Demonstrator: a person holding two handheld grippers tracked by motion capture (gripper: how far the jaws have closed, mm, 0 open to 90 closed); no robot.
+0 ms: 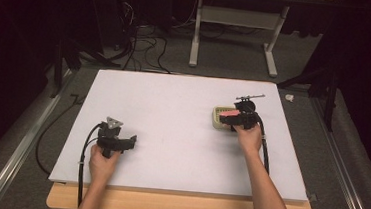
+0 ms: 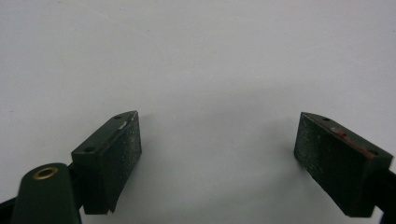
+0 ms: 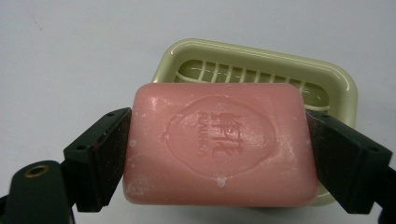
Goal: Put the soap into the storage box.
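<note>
A pink bar of soap [image 3: 219, 144] with an embossed stamp is clamped by its two short ends between the jaws of my right gripper [image 3: 218, 154]. It hangs just above a pale green soap dish [image 3: 336, 81] with a slatted bottom. From the high view the soap [image 1: 229, 116] and dish [image 1: 216, 117] sit at the right of the white board, with my right gripper [image 1: 237, 119] over them. My left gripper [image 2: 217, 154] is open over bare white board, nothing between its pads; in the high view my left gripper [image 1: 129, 141] rests near the front left.
The white board [image 1: 171, 128] lies on a wooden table. A thin dark tool [image 1: 250, 97] lies just behind the dish near the board's far right. Cables and a white table frame [image 1: 234, 33] are on the floor beyond.
</note>
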